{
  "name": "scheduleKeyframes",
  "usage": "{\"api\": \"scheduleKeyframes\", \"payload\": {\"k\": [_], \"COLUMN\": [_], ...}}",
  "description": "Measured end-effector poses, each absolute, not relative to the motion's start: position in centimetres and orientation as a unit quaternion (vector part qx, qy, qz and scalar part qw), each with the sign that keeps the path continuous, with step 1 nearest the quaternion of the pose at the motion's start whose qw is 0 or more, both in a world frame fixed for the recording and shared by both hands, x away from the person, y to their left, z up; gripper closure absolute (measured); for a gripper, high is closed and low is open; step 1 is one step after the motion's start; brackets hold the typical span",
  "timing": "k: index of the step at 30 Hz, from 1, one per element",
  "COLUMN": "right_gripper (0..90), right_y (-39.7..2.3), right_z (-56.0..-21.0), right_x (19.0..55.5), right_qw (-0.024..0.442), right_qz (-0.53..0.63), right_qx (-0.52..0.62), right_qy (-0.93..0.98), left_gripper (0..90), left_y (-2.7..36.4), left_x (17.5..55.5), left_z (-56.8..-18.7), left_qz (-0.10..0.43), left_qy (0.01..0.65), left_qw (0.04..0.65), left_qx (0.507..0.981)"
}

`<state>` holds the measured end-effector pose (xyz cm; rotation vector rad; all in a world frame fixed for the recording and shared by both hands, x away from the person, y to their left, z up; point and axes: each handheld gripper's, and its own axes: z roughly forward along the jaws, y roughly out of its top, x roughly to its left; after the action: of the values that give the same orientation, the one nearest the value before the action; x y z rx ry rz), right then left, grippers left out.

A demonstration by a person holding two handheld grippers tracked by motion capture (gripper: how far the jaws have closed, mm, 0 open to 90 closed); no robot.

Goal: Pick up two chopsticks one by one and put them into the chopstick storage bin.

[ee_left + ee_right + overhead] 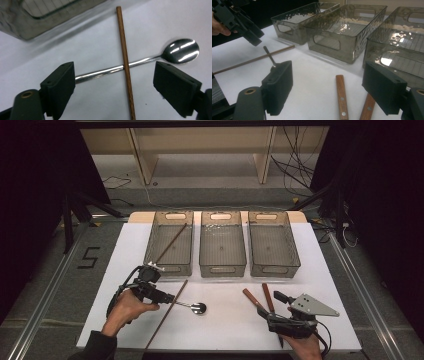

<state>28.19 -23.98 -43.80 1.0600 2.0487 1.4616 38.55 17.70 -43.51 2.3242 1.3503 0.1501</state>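
Just in front of the left bin, on the white table, the spoon is lying with a loose chopstick resting across its handle, and that crossing is probably why the left gripper is hovering at the handle end rather than over the bowl. In the left gripper view its fingers are standing wide apart and holding nothing, the handle running between them and the chopstick lying over it. The spoon's bowl is pointing away from the left bin's front wall, toward the table's middle. Inside the left bin another chopstick is leaning slantwise, which suggests that the cutlery is being sorted by kind into the three bins. Further from the left bin, in front of the right one, two wooden-handled utensils are lying side by side, and the right gripper is waiting just beside them, its fingers also spread wide and empty. Lifting the spoon will likely disturb the chopstick, so closing low on the handle seems wise.
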Motion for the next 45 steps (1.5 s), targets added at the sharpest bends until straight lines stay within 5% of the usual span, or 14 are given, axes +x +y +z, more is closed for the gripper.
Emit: {"api": "scheduleKeyframes", "payload": {"k": [10, 22, 45], "right_gripper": [25.1, 25.1, 25.3], "right_y": [-23.9, -23.8, -23.9], "right_z": [-43.8, -43.8, -43.8], "right_x": [28.2, 28.2, 28.2], "right_qw": [0.205, 0.206, 0.206], "right_qz": [0.523, 0.521, 0.521], "right_qx": [0.38, 0.377, 0.378], "right_qy": [0.735, 0.737, 0.737], "left_gripper": [28.1, 50.9, 75.6], "left_y": [17.0, 16.2, 15.2], "left_x": [37.2, 36.4, 36.2], "left_z": [-44.4, -45.3, -46.4], "left_qz": [0.038, 0.023, 0.039], "left_qy": [0.469, 0.452, 0.437], "left_qw": [0.187, 0.174, 0.145], "left_qx": [0.862, 0.875, 0.887]}}
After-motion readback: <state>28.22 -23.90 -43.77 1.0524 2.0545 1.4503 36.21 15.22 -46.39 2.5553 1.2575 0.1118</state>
